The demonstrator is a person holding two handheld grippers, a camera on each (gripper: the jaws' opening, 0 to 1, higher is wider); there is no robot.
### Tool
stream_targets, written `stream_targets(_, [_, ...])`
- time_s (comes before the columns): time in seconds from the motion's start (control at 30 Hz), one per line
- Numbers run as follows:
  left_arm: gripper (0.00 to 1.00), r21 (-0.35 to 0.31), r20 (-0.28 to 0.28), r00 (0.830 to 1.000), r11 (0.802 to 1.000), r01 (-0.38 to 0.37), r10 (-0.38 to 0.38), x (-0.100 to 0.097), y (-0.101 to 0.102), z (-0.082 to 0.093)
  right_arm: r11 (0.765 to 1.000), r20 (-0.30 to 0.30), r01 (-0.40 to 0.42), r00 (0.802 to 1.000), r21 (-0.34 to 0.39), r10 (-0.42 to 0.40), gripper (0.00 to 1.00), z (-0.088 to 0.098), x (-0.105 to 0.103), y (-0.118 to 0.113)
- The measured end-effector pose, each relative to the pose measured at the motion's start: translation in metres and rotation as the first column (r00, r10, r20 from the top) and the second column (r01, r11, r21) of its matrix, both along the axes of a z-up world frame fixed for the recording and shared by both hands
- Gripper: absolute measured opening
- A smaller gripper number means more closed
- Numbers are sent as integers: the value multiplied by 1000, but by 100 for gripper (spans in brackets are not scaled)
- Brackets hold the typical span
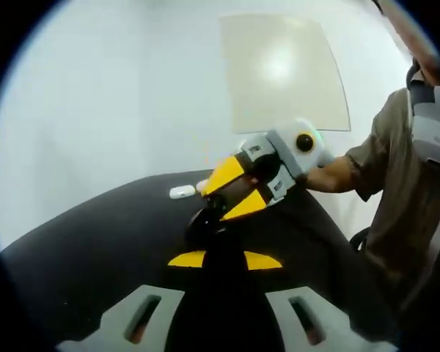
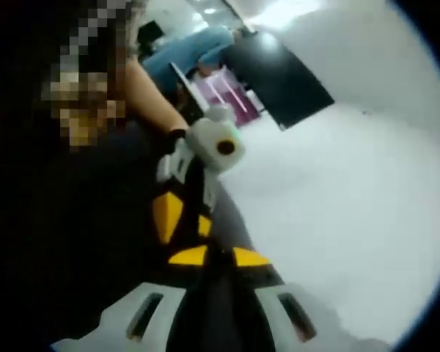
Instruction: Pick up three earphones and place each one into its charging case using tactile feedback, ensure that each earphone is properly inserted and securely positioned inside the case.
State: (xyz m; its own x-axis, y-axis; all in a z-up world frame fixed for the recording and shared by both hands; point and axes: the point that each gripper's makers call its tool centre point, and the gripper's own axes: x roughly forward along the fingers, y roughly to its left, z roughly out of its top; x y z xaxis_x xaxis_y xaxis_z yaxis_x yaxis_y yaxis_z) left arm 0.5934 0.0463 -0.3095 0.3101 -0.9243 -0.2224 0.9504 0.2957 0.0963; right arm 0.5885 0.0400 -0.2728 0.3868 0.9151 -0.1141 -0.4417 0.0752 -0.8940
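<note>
Earphones count as one certain: a white piece [image 1: 182, 192] on the black table [image 1: 88, 257], left of centre, beside a second white bit [image 1: 201, 185]. Left gripper [image 1: 225, 259], jaws nearly together, steadies something dark, indistinct. Right gripper [image 1: 218, 209] reaches in from upper right, jaws narrowed above it, seemingly seating something; grip unclear.

A black table [image 1: 95, 242] carries everything in the left gripper view; its top is dark, smooth and matte, and its far edge curves against a pale wall. A small white charging case [image 1: 182, 192] lies flat on it near that far edge. Just beside the case, on its right, sits a second small white object [image 1: 202, 185], partly hidden, too little of it showing to name. Nearer than the case, the tabletop is bare black.
</note>
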Motion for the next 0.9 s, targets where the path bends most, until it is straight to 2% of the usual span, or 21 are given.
stream_targets(0.23, [15,1,1,1000,1000,0,0,0,0,0,1000,-42,6,999,23,-5,14,1,1,-3])
stream_targets(0.53, [15,2,1,1000,1000,-1,1,0,0,0,998,-125,11,992,57,-3,14,2,1,-6])
stream_targets(0.77, [15,2,1,1000,1000,-1,1,0,0,0,995,-242,-1,970,97,25,14,2,-3,-6])
stream_targets(0.87, [15,5,1,1000,1000,0,0,0,0,-1,996,-284,-10,958,89,35,14,-3,-5,-5])
stream_targets(0.9, [15,8,2,1000,1000,-1,1,0,0,-1,994,-302,-15,952,107,47,14,-3,-6,-4])
